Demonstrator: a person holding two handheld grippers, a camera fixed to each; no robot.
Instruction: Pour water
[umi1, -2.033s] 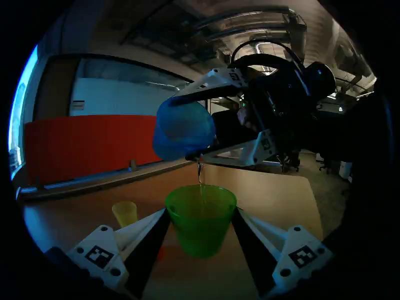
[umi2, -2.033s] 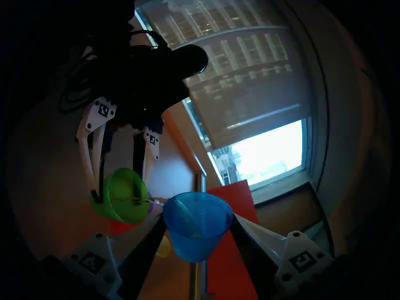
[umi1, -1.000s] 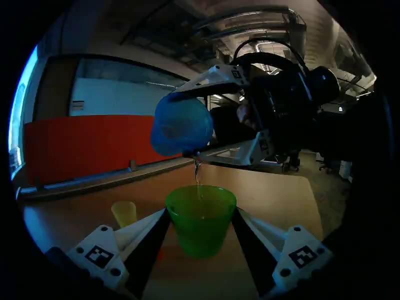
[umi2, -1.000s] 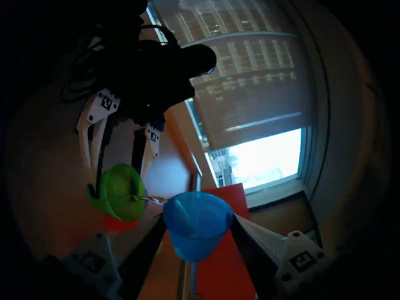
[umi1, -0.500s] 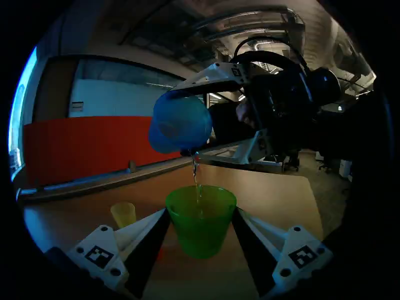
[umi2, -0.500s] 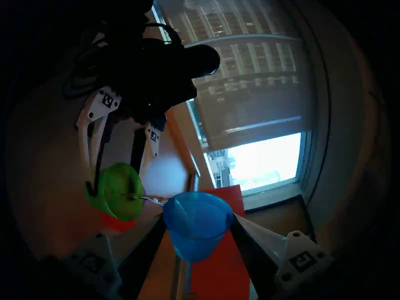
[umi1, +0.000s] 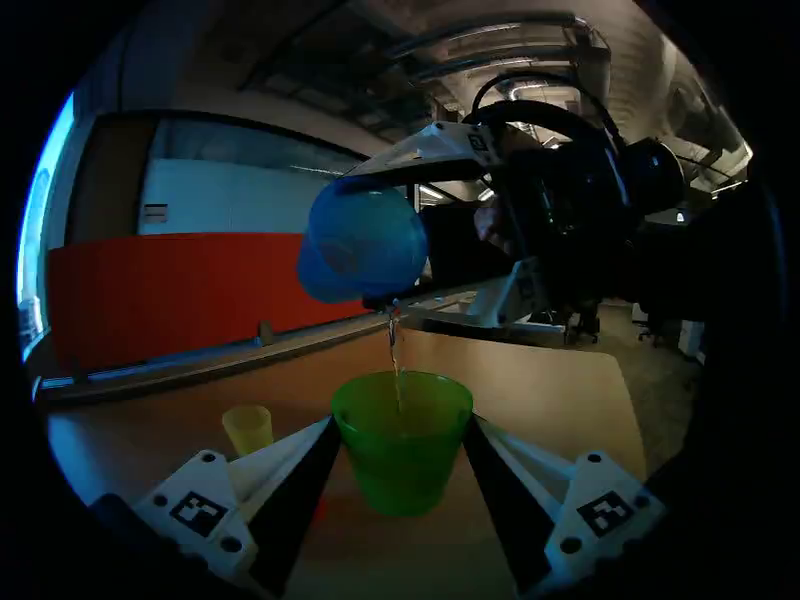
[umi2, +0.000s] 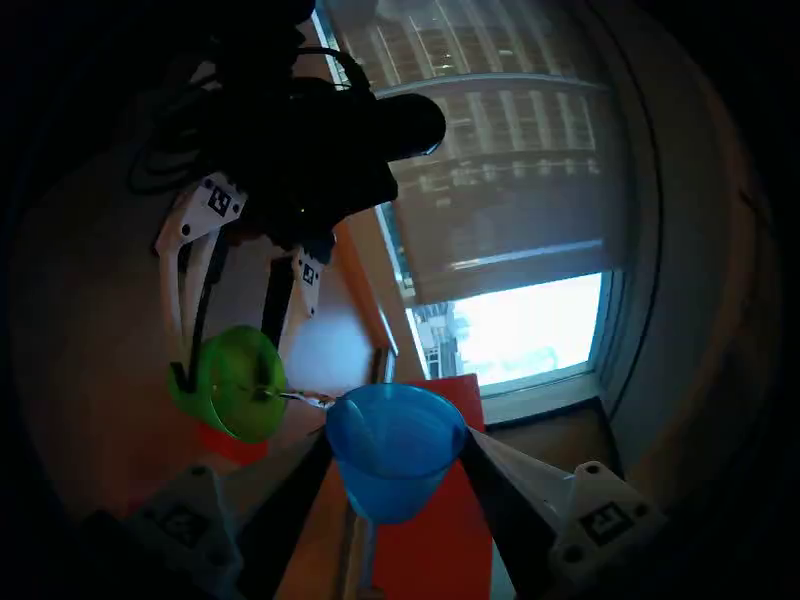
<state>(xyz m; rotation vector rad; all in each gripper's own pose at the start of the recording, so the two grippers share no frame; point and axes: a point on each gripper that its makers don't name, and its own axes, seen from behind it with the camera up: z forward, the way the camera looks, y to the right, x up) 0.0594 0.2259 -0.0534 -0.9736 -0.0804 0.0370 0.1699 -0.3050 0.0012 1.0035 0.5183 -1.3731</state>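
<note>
The jaws of the right gripper (umi2: 396, 445) still hold the blue cup (umi1: 363, 243), now slightly higher at 12 o'clock. It trickles water (umi1: 393, 345) into the green cup (umi1: 402, 445), which the left gripper (umi1: 400, 428) holds in its jaws.

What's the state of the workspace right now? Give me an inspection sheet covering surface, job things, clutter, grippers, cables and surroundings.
Surface: light wooden tabletop, dimly lit.
Job's things: translucent blue plastic cup tilted above the upright green plastic cup; a thin stream of water falls into the green one.
Clutter: small yellow plastic cup standing on the tabletop, apart from the rest.
Grippers: left gripper shut on the green plastic cup; right gripper shut on the translucent blue plastic cup.
Cables: black cable looping over the right gripper.
Surroundings: red partition, bright window.
</note>
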